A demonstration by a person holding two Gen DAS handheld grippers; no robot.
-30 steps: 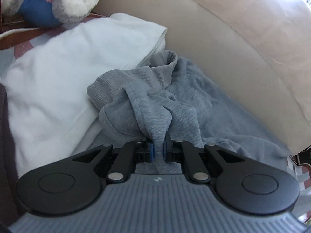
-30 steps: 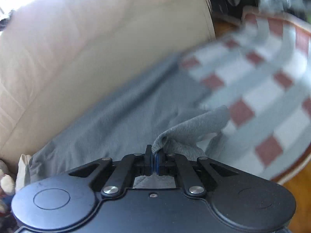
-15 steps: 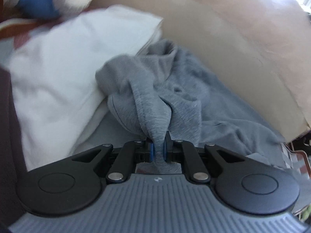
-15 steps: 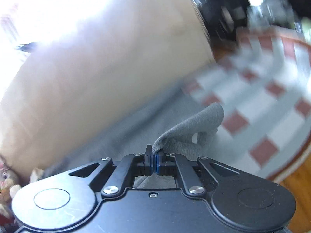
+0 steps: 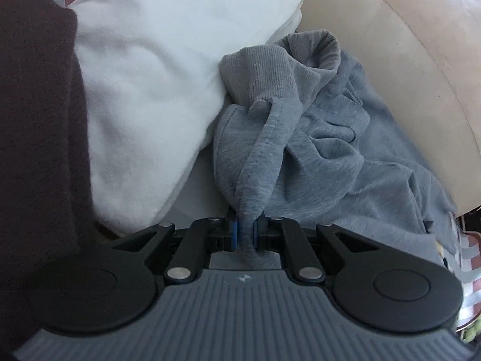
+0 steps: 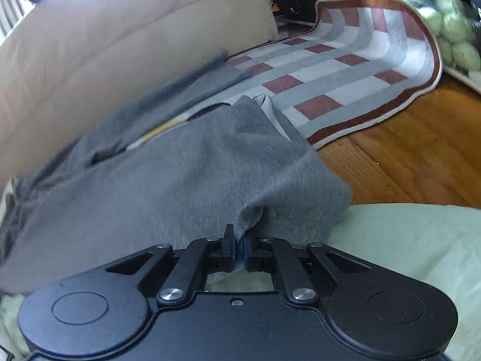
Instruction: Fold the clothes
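A: Step? Thing's place?
B: Mid-fold. Gray sweatpants (image 5: 327,138) on the rug (image 6: 345,69), against the sofa (image 5: 390,45). Left tool (image 5: 246,234) and right tool (image 6: 239,251) both clenched on fabric.
A: Next?
B: Probably carrying both pinched ends over evenly, without dragging.

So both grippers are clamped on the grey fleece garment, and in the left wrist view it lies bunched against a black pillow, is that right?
Not quite: the pillow is white, not black, as the left wrist view shows. The rest holds: the left gripper and the right gripper are each shut on the grey fleece garment, which lies bunched against that pillow.
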